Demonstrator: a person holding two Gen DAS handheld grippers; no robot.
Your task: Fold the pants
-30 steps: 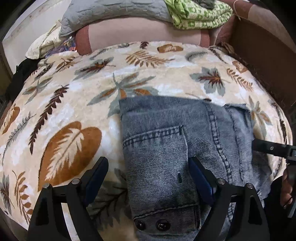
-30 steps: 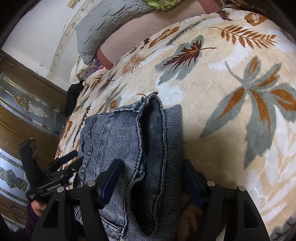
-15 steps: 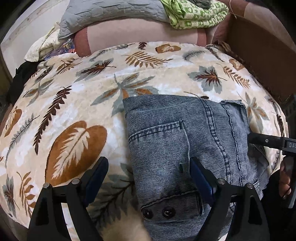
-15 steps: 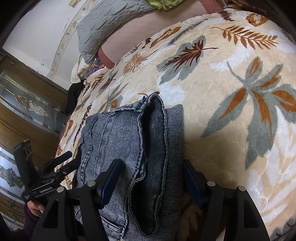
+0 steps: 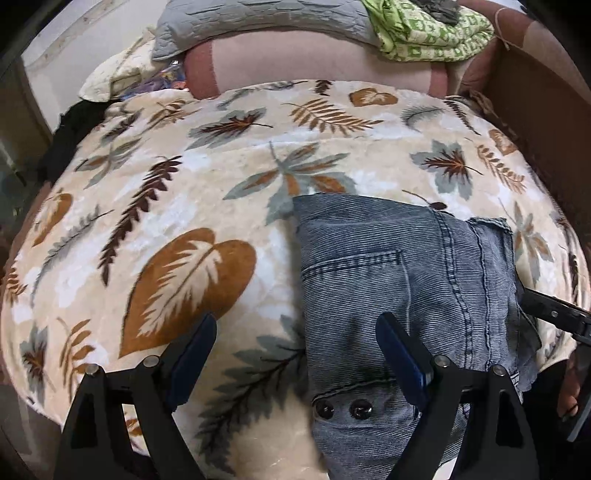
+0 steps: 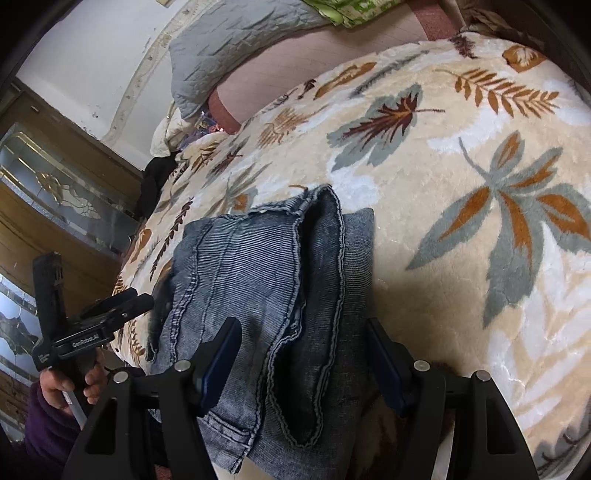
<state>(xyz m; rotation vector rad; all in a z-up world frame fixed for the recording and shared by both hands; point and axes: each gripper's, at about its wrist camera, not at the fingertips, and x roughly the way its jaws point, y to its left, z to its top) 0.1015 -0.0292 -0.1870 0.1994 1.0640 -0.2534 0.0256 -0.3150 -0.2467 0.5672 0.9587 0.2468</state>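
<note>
The blue denim pants (image 5: 406,295) lie folded into a compact stack on the leaf-print blanket (image 5: 166,206), waistband buttons toward me. My left gripper (image 5: 299,350) hangs open above the stack's left edge; only its right finger is over denim. In the right wrist view the pants (image 6: 266,280) show their layered hems. My right gripper (image 6: 303,360) stands open over that end, hems between its fingers, with no pad seen pressing. The left gripper (image 6: 92,325) shows there, held by a hand (image 6: 70,384). The right gripper's tip (image 5: 554,314) peeks in at the left view's right edge.
A grey quilted pillow (image 5: 258,18) and a green patterned cloth (image 5: 424,33) lie on the pink bedding at the far end. A brown wooden board (image 5: 535,96) borders the bed on the right. A wooden cabinet with glass panels (image 6: 55,192) stands beside the bed.
My left gripper has lifted and drawn back to the left, so the pants sit further right and smaller in its view. The right gripper's view is nearly the same.
</note>
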